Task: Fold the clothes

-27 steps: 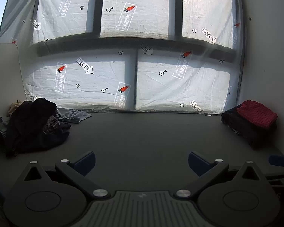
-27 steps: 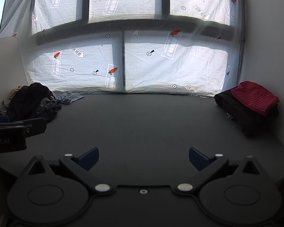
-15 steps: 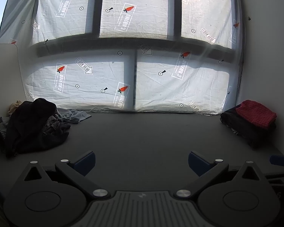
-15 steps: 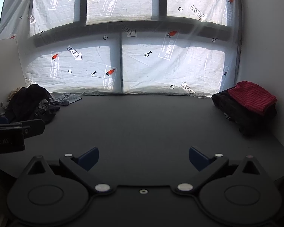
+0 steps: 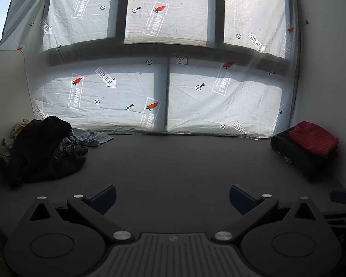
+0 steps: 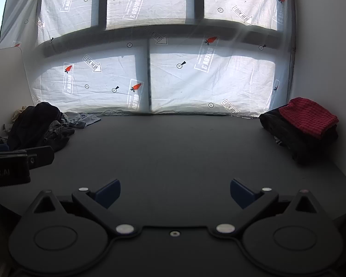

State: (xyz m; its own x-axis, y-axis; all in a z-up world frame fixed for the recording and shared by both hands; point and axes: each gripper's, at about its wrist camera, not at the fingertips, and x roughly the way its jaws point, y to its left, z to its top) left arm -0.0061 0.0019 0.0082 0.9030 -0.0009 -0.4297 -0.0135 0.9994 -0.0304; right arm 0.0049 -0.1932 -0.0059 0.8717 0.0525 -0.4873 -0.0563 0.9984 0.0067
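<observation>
A heap of unfolded dark clothes (image 5: 41, 150) lies at the table's far left; it also shows in the right wrist view (image 6: 39, 127). A folded stack with a red checked garment (image 5: 313, 138) on dark clothes sits at the far right, also in the right wrist view (image 6: 309, 117). My left gripper (image 5: 172, 197) is open and empty above the dark table (image 5: 173, 161). My right gripper (image 6: 175, 192) is open and empty too. Neither touches any cloth.
A light blue garment (image 5: 94, 137) lies beside the heap. A window covered in printed plastic film (image 5: 168, 80) stands behind the table. White walls close both sides. The left gripper's body (image 6: 13, 164) shows at the left of the right wrist view.
Both views have shifted slightly; the right gripper has turned a little, so the folded stack and the heap sit slightly further left. Both stay open.
</observation>
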